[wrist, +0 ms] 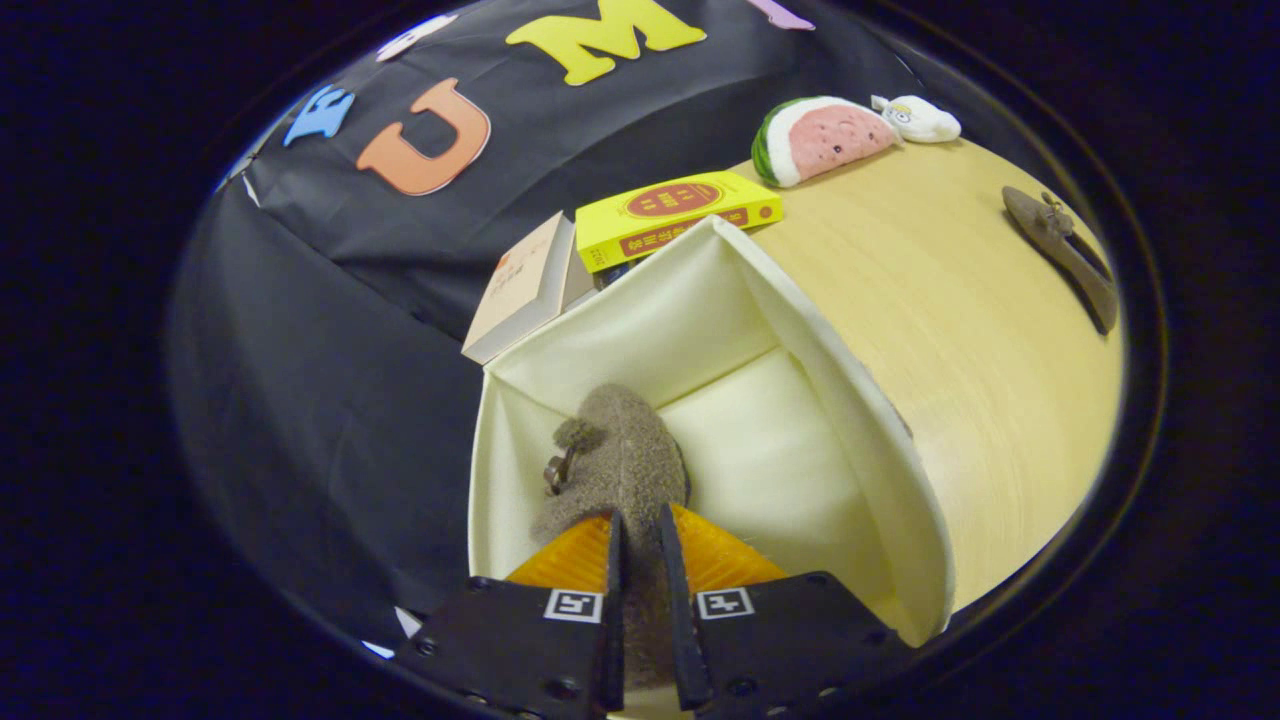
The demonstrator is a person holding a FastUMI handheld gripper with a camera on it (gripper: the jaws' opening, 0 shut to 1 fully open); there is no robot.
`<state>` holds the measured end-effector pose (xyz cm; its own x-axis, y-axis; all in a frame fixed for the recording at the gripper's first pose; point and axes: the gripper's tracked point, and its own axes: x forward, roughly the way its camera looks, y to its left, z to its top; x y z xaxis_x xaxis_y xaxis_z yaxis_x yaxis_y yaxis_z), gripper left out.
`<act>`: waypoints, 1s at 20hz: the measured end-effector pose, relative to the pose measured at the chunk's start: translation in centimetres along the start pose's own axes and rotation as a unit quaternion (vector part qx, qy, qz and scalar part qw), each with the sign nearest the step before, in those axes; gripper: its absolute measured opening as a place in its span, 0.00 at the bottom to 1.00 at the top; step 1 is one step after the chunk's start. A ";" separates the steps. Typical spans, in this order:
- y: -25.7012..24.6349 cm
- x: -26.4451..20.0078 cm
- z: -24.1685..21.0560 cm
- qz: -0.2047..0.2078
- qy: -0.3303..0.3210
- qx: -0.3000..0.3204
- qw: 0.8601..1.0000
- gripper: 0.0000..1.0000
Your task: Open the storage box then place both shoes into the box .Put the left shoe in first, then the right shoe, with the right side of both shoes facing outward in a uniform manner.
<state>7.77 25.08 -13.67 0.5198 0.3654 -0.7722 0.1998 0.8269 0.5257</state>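
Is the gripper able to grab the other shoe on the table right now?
Probably not yet. The gripper is shut on the fuzzy shoe inside the cream box. The other shoe lies far off on the wooden table, with nothing lying between.

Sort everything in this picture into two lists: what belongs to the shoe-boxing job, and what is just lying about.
Part of the job:
- storage box, open
- shoe pinched between the gripper fingers, inside the box
- second shoe lying on the table, beyond the box

Just lying about:
- yellow book
- pale book
- watermelon plush
- small white plush
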 end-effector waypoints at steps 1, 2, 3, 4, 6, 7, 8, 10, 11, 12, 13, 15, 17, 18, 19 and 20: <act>0.5 -0.3 0.5 0.012 -0.005 0.001 1.000 0.24; 0.9 -0.7 0.8 0.020 -0.011 -0.007 1.000 0.34; 1.0 -1.0 1.1 0.023 -0.017 -0.019 0.999 0.43; 1.3 -1.5 1.4 0.030 -0.025 -0.035 0.999 0.53; 1.8 -2.8 2.1 0.045 -0.048 -0.078 0.995 0.72; 1.7 -3.4 2.5 0.049 -0.063 -0.104 0.991 0.80; 1.6 -3.9 2.7 0.051 -0.075 -0.125 0.988 0.88; 1.6 -5.4 3.1 0.064 -0.094 -0.167 0.979 0.94; 1.3 -6.3 3.8 0.062 -0.111 -0.188 0.974 0.96; 1.1 -7.3 4.7 0.062 -0.129 -0.207 0.968 0.96; 1.0 -8.3 5.5 0.066 -0.145 -0.221 0.962 0.96; 0.4 -10.6 7.0 0.067 -0.172 -0.241 0.953 0.96; -0.8 -12.8 8.7 0.065 -0.188 -0.254 0.946 0.96; -1.7 -14.0 9.7 0.063 -0.198 -0.256 0.944 0.96; -2.7 -15.3 10.8 0.061 -0.209 -0.259 0.941 0.96; -3.8 -16.6 12.0 0.062 -0.223 -0.267 0.936 0.96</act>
<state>8.40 10.70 1.40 0.8303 0.3568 -0.4280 -0.2665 0.9288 0.2574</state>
